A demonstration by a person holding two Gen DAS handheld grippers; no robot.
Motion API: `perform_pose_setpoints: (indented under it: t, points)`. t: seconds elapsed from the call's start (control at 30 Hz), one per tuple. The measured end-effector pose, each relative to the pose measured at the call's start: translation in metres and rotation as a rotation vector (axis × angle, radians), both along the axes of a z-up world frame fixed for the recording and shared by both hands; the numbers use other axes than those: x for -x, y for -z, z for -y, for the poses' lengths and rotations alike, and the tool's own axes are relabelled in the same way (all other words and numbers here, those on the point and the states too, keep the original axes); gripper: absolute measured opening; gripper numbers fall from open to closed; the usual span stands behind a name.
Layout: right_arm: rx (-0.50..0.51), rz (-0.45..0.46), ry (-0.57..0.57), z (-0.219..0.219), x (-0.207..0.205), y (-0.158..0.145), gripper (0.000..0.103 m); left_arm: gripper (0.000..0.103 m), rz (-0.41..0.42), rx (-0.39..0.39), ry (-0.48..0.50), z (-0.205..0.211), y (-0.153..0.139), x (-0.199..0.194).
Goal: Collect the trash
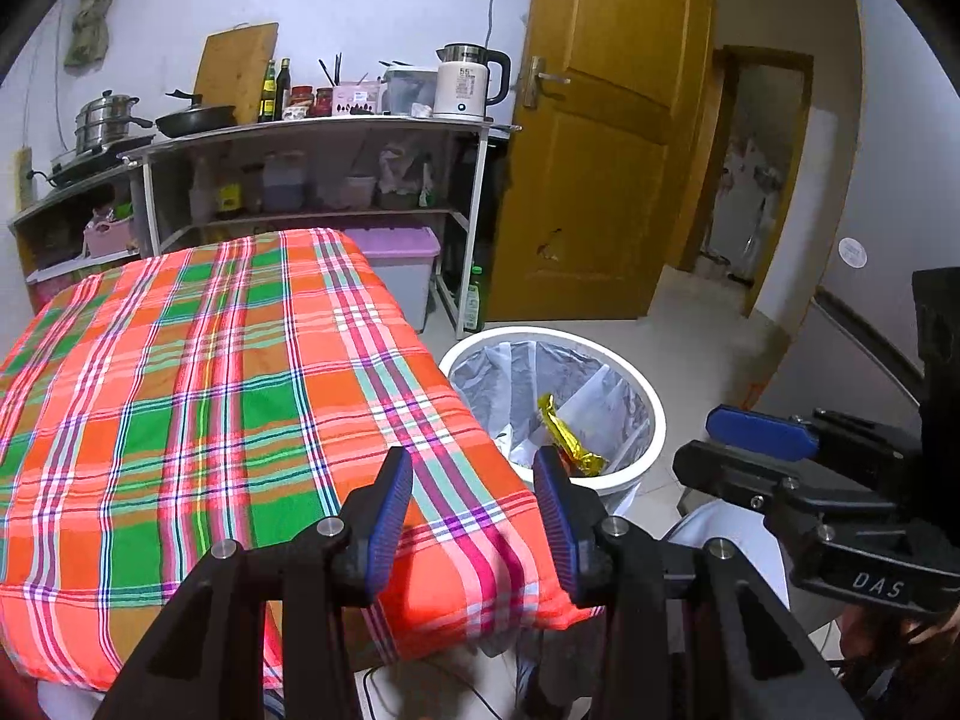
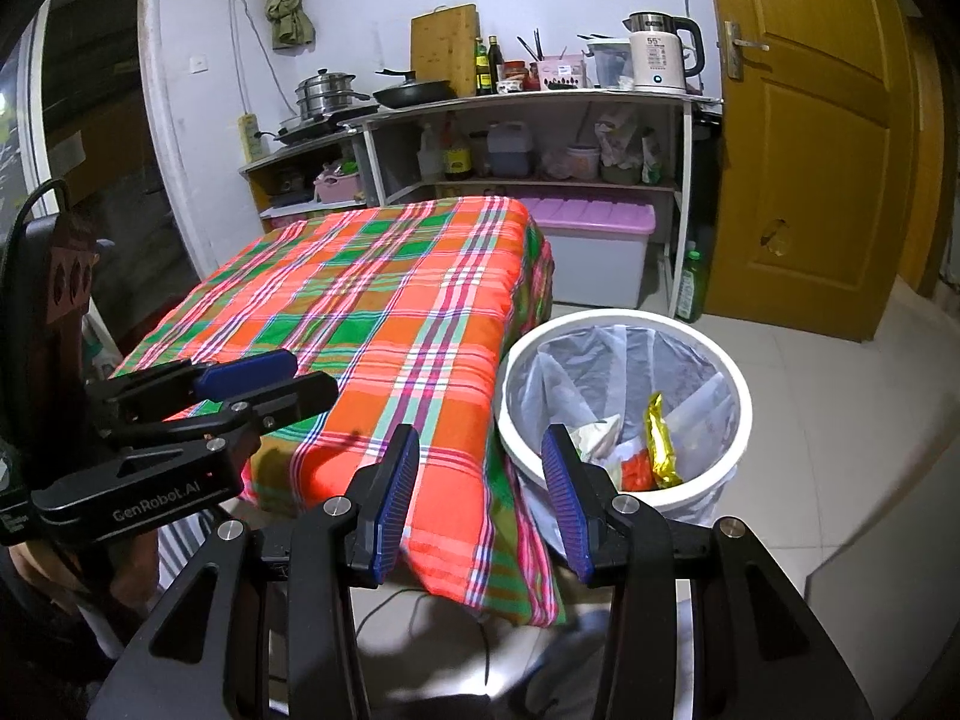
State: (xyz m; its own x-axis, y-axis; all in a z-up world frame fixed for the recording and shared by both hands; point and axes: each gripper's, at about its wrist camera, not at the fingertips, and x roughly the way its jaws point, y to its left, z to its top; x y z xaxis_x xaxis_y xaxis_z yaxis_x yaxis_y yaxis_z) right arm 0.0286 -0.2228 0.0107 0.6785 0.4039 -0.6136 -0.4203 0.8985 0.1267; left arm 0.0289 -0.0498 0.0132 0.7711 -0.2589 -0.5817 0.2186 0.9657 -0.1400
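Note:
A white trash bin (image 1: pixel 651 420) (image 2: pixel 741 396) with a clear liner stands on the floor beside the table's right edge. Inside it lie a gold wrapper (image 1: pixel 567 438) (image 2: pixel 660 450), a red wrapper (image 2: pixel 637 471) and pale paper scraps (image 2: pixel 594 435). My left gripper (image 1: pixel 474 510) is open and empty above the table's near right corner. It also shows in the right wrist view (image 2: pixel 264 381). My right gripper (image 2: pixel 480 492) is open and empty between the table's edge and the bin. It also shows in the left wrist view (image 1: pixel 720 438).
The table wears an orange and green plaid cloth (image 1: pixel 210 390) (image 2: pixel 384 312). Kitchen shelves (image 1: pixel 312 168) with pots, bottles and a kettle (image 1: pixel 474 81) stand behind. A purple-lidded box (image 2: pixel 600 252) and a green bottle (image 2: pixel 693 285) sit on the floor. A yellow door (image 1: pixel 600 150) is on the right.

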Motion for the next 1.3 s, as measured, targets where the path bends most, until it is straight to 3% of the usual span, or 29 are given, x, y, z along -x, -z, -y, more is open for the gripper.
perform_pose_setpoints:
  t: [1.3]
  points:
    - [0.006, -0.011, -0.007, -0.0033, -0.0005, -0.0006, 0.044, 0.042, 0.002, -0.02, -0.007, 0.0008, -0.0012, 0.003]
